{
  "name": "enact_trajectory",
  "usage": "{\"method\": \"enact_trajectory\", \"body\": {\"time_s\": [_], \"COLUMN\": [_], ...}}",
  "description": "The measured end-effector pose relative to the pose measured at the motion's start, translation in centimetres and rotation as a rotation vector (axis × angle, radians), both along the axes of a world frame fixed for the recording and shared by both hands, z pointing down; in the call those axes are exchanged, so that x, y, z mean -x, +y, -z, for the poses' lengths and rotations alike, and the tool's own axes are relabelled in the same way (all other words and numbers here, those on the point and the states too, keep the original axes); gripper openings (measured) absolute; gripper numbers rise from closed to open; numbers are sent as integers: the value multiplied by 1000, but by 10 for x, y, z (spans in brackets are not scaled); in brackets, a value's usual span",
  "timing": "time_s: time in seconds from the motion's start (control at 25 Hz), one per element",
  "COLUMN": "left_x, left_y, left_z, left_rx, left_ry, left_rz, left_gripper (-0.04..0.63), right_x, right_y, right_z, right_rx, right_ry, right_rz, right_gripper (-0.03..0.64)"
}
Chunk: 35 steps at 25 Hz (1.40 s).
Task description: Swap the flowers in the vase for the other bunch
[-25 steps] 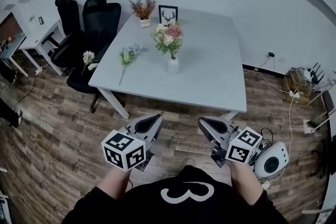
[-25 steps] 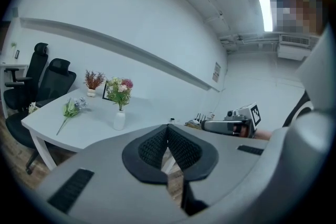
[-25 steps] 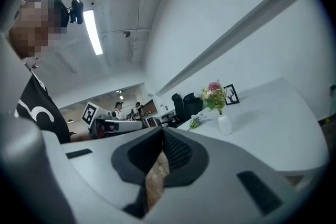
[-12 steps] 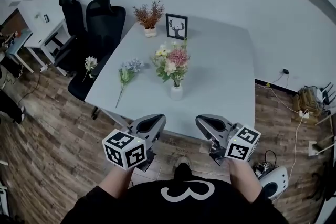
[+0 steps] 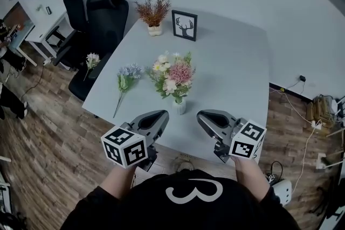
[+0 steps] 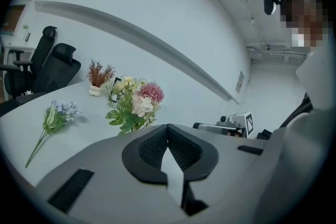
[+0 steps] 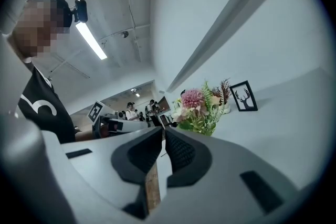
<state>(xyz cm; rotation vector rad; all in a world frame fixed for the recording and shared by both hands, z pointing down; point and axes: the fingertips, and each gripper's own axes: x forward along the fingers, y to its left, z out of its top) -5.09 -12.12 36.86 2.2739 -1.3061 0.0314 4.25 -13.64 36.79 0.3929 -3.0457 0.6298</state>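
Left gripper (image 5: pixel 154 118) and right gripper (image 5: pixel 207 117): both clenched, empty, at your white table's (image 5: pixel 232 62) near edge. Small white vase (image 5: pixel 179 106) of pink-and-cream flowers (image 5: pixel 172 74) stands just ahead, with a loose blue-flowered bunch (image 5: pixel 125 77) lying to its left. Only the head view shows the cream sprig (image 5: pixel 92 58). Your black shirt (image 5: pixel 161 210) reads "3".

The left gripper (image 5: pixel 161 115) and right gripper (image 5: pixel 201 115) look like matt grey plastic with black, finely ribbed pads (image 6: pixel 155 147). Ahead of them the table (image 5: pixel 232 67) is smooth and matt; the vase (image 5: pixel 179 107) looks like smooth white ceramic. Below them, the floor (image 5: pixel 48 137) is grained wood planking.
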Motion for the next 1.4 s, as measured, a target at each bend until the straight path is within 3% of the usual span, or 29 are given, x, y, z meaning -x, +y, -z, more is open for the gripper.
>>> {"method": "enact_trajectory", "body": {"time_s": [0.16, 0.4, 0.48, 0.56, 0.64, 0.92, 1.4], "left_x": [16, 36, 44, 51, 58, 82, 119], "left_y": [-11, -29, -35, -39, -41, -52, -60], "left_z": [-7, -14, -17, -23, -30, -29, -24], "left_rx": [18, 37, 46, 62, 81, 83, 56], "left_ry": [20, 37, 36, 37, 45, 76, 100], "left_rz": [4, -35, -51, -62, -70, -84, -53], "left_gripper": [11, 11, 11, 11, 11, 11, 11], "right_x": [13, 30, 35, 41, 48, 76, 115], "right_y": [-14, -33, -43, -53, -62, -85, -118], "right_z": [-6, -2, -1, -4, -7, -18, -29], "right_rx": [-7, -77, -97, -110, -133, -198, -205], "right_ry": [12, 55, 67, 84, 110, 215, 267], "right_rz": [-18, -108, -158, -201, -237, -283, -276], "right_gripper": [28, 192, 259, 430, 493, 549, 560]}}
